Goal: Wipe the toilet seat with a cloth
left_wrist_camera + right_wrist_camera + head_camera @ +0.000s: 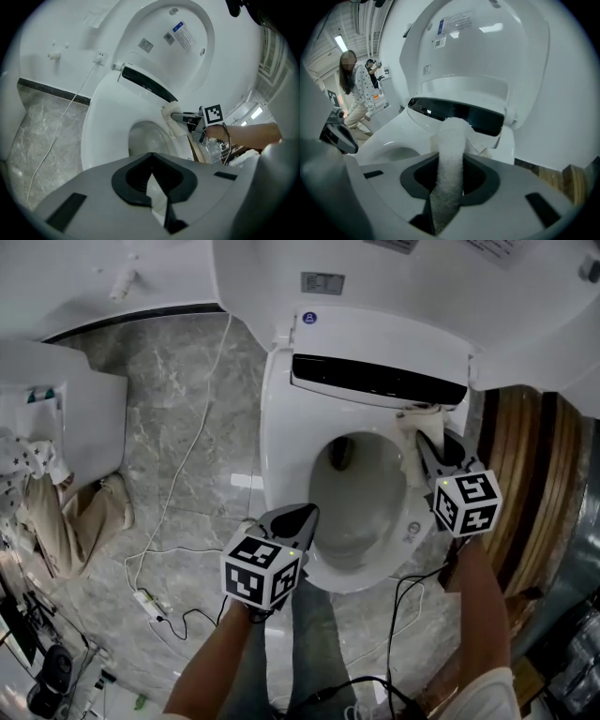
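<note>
The white toilet seat point(281, 442) rings the bowl, with the lid point(487, 51) raised behind it. A white cloth point(414, 432) lies on the seat's back right part, just in front of the black hinge strip point(375, 381). My right gripper point(424, 442) is shut on the cloth point(451, 154), which runs up between its jaws; the left gripper view shows the cloth point(171, 117) pressed to the seat. My left gripper point(305, 515) hovers over the seat's front rim, jaws shut and empty point(152, 180).
A white cable point(192, 442) trails over the grey marble floor left of the toilet to a plug block point(150, 604). Wooden slats point(525, 484) stand to the right. A person point(355, 89) crouches at the far left in the right gripper view.
</note>
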